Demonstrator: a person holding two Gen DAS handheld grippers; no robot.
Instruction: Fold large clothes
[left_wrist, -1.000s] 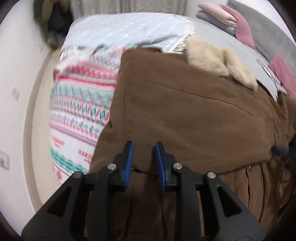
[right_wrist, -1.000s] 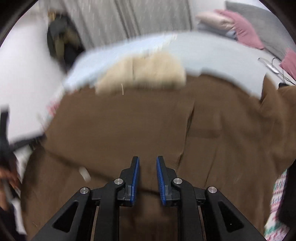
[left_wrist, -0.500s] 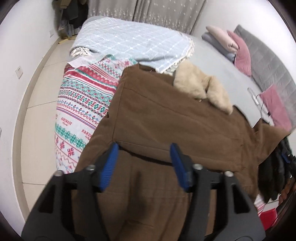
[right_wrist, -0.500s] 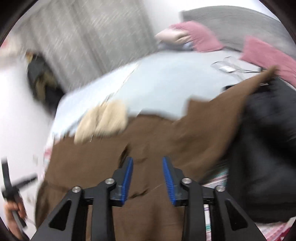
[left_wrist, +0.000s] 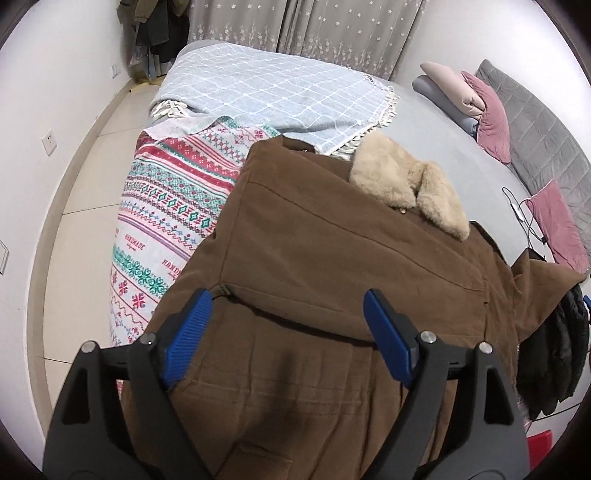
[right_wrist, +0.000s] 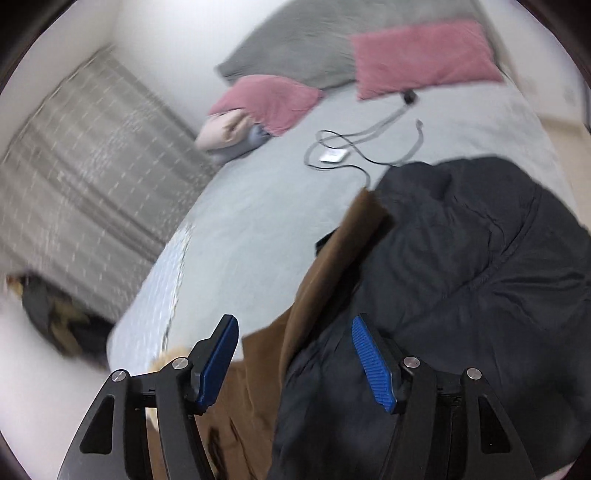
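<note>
One fold looks laid: the brown fur-collared coat (left_wrist: 332, 266) lies on the grey bed (left_wrist: 436, 133), its upper part doubled over the lower, partly across a patterned knit blanket (left_wrist: 166, 206). The left gripper (left_wrist: 288, 332) hovers above the fold edge, jaws opening, nothing between them. The right gripper (right_wrist: 295, 365), jaws also opening and empty, points over a black padded jacket (right_wrist: 480, 277) beside the coat's brown corner; blur makes contact hard to judge. Next probably calls for pinching that outlying brown corner

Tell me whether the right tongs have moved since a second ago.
Yes. The right tongs swung off the brown coat toward the black jacket and pink pillows.
</note>
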